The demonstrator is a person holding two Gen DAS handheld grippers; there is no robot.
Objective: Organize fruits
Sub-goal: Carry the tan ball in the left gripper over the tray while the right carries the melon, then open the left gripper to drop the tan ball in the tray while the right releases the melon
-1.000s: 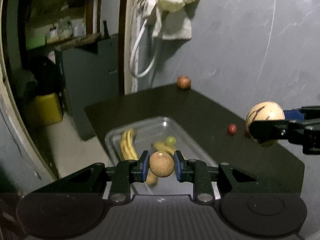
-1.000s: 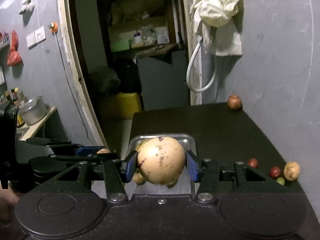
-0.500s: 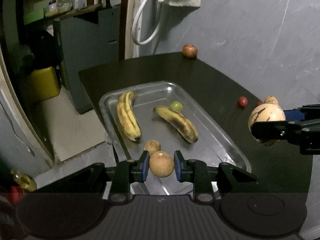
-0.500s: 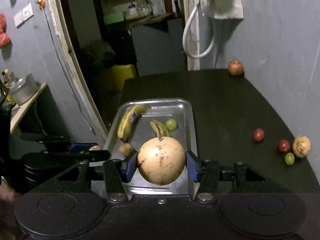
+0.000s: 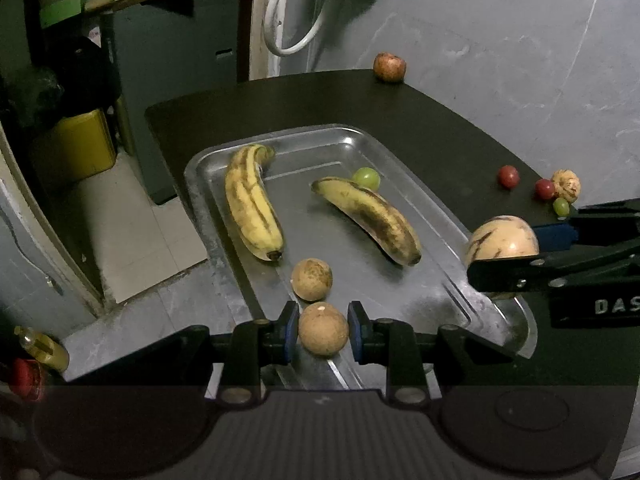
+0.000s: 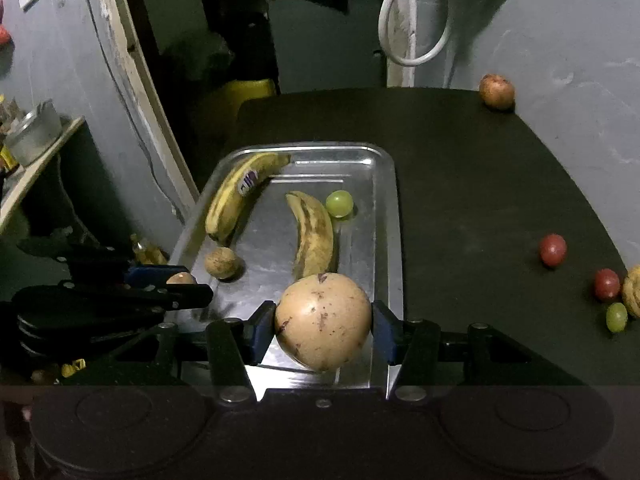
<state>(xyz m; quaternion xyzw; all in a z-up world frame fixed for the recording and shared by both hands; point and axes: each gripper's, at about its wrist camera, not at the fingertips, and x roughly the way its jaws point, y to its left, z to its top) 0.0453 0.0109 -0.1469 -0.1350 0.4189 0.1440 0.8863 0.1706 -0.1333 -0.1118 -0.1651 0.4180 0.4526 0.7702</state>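
Note:
My left gripper [image 5: 323, 334] is shut on a small round brown fruit [image 5: 323, 333], low over the near end of the metal tray [image 5: 208, 200]. My right gripper [image 6: 323, 322] is shut on a large pale melon-like fruit [image 6: 323, 320] with purple streaks, above the tray's [image 6: 386, 216] near right part. The same fruit [image 5: 502, 240] shows at the right of the left wrist view. In the tray lie two bananas [image 5: 252, 208] [image 5: 372, 218], a green grape [image 5: 367, 177] and another small brown fruit [image 5: 311, 279].
On the dark table [image 6: 480, 184], outside the tray, sit a reddish apple-like fruit [image 6: 496, 91] at the far wall, two red grapes [image 6: 553, 249] [image 6: 606, 284], a green grape [image 6: 616, 317] and a knobbly tan fruit [image 6: 633, 290]. A grey wall runs along the right; a doorway opens at left.
Both grippers have come down toward the tray with their fruits still held. The tray and its bananas now fill much more of both views.

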